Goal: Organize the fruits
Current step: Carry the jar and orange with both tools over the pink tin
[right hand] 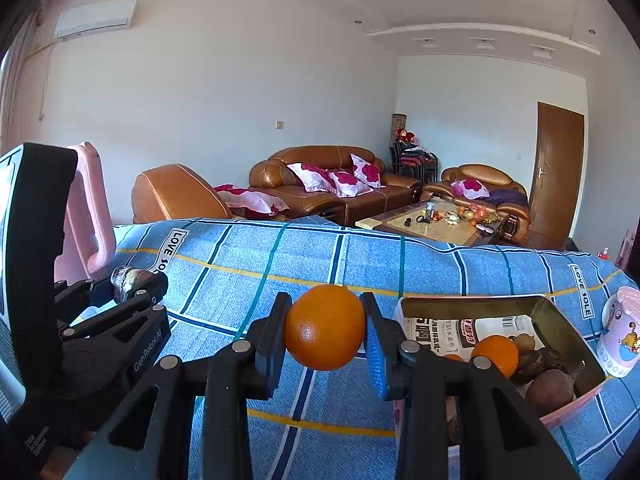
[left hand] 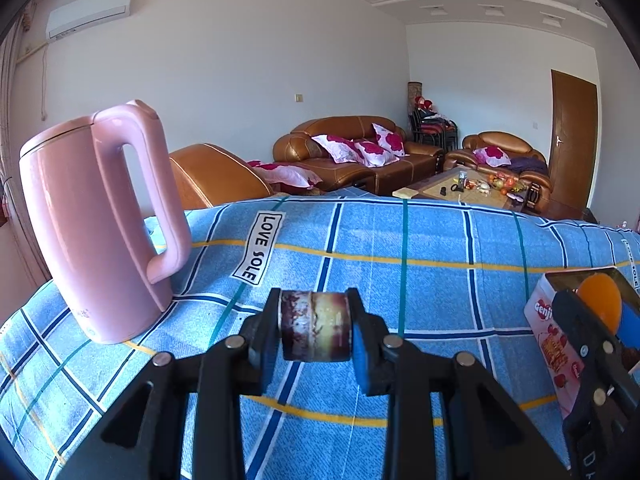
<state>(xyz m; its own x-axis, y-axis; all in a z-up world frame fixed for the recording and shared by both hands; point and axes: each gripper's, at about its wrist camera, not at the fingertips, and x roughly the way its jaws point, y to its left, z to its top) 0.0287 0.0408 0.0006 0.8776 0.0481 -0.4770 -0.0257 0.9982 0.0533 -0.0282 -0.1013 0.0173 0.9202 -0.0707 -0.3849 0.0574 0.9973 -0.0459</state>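
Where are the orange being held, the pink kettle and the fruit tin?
orange [right hand: 325,327], right wrist view, middle of its peel.
pink kettle [left hand: 80,216], left wrist view, its body.
fruit tin [right hand: 576,336], right wrist view, right inner wall.

Left gripper [left hand: 315,325]: I clamp a mottled brown fruit [left hand: 315,326]
Kettle [left hand: 96,220]: pink, at my left
Right gripper [left hand: 592,312]: pinches an orange [left hand: 600,300] over the tin [left hand: 556,336]

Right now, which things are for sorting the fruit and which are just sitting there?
For the job: round orange in right tool; dark mottled fruit piece in left tool; rectangular tin of fruit.
Just sitting: pink plastic kettle; pink cartoon cup.
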